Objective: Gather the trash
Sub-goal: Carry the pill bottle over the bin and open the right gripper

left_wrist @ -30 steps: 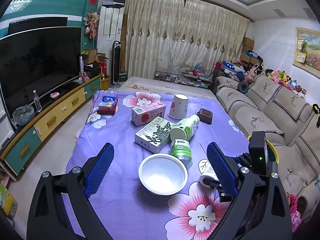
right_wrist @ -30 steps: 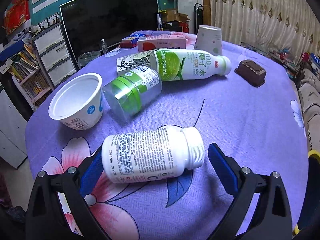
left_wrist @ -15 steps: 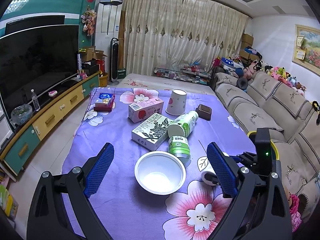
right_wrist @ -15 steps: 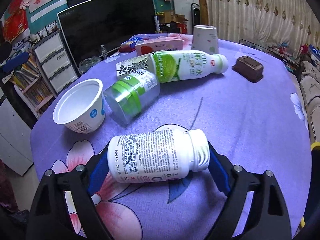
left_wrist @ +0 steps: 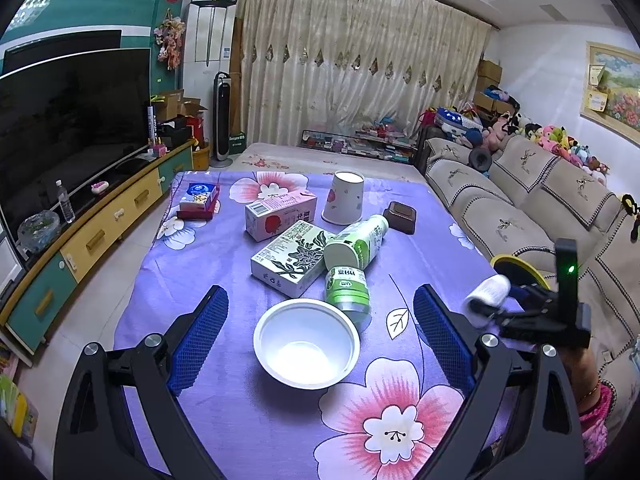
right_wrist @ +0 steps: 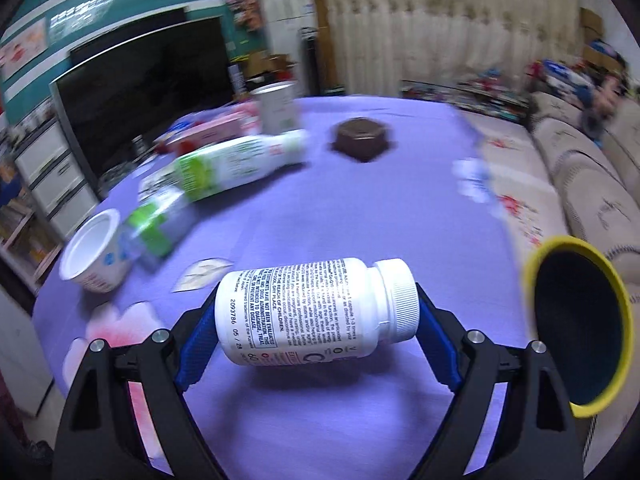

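My right gripper (right_wrist: 314, 316) is shut on a white pill bottle (right_wrist: 316, 312), gripped end to end and held clear above the purple tablecloth (right_wrist: 360, 208). A black bin with a yellow rim (right_wrist: 580, 328) stands just to its right. The left wrist view shows that bottle (left_wrist: 486, 294) in the air at the table's right edge, near the bin (left_wrist: 516, 266). My left gripper (left_wrist: 320, 300) stands open above a white plastic bowl (left_wrist: 306, 344), touching nothing.
More items lie mid-table: a green-lidded jar (left_wrist: 346, 288), a green drink bottle (left_wrist: 356, 242), a flowered carton (left_wrist: 290, 258), a pink carton (left_wrist: 280, 216), a paper cup (left_wrist: 344, 198) and a brown box (left_wrist: 400, 218). A sofa (left_wrist: 500, 216) runs along the right; a TV cabinet (left_wrist: 100, 232) stands left.
The right gripper closed on the pill bottle, lifted it off the cloth and swung right with it towards the bin. The left gripper has barely moved.
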Demonstrator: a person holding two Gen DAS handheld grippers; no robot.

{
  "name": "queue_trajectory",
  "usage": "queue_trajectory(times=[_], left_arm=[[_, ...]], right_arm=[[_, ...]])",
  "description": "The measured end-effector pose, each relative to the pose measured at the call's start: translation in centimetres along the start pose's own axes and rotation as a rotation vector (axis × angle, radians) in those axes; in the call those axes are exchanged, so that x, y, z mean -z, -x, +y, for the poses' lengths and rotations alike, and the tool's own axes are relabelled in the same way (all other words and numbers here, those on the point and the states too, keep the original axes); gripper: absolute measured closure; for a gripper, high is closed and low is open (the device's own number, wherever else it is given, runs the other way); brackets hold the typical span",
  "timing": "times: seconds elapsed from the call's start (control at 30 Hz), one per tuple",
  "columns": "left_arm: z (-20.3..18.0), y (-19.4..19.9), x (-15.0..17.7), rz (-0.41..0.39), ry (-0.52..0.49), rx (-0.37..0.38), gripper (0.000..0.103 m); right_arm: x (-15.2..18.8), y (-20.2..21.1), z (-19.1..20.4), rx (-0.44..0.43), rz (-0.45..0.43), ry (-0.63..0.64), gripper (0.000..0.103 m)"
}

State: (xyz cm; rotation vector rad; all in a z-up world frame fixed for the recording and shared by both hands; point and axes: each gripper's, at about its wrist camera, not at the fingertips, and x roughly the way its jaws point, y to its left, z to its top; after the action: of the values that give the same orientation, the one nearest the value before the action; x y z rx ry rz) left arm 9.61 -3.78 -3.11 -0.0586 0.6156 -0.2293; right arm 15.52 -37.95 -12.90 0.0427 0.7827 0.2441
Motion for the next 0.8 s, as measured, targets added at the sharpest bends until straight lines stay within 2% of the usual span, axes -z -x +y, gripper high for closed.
queue_trajectory(times=[0.17,0.27,0.43,0.67,0.8], left_arm=[[-0.2,-0.6,0.1,0.012,-0.002,0.001,0.01],[-0.3,-1.1,0.2,0.022,-0.003,0.002,0.011],[-0.5,-2.3,0.4,0.049,-0.002,0.008,0.011],[-1.0,-3.4,0.6,0.072,-0.01,0.014,0.011],[-1.0,-3.8,0.6,0.079,-0.012,0.015,0.011]], right_arm=[[0.4,2.3,-7.0,0.127,-0.047,-0.162,0.02],[1.4,3.7,-12.4,0.25,-0.069,-0.295,0.02],[3.2,3.6,-18.5,0.417,-0.035,-0.431,0.02],[4.7,1.0,-22.1,0.506,0.036,-0.493,0.02],[4.8,0.2,-22.9,0.502,0.034,-0.532,0.019]])
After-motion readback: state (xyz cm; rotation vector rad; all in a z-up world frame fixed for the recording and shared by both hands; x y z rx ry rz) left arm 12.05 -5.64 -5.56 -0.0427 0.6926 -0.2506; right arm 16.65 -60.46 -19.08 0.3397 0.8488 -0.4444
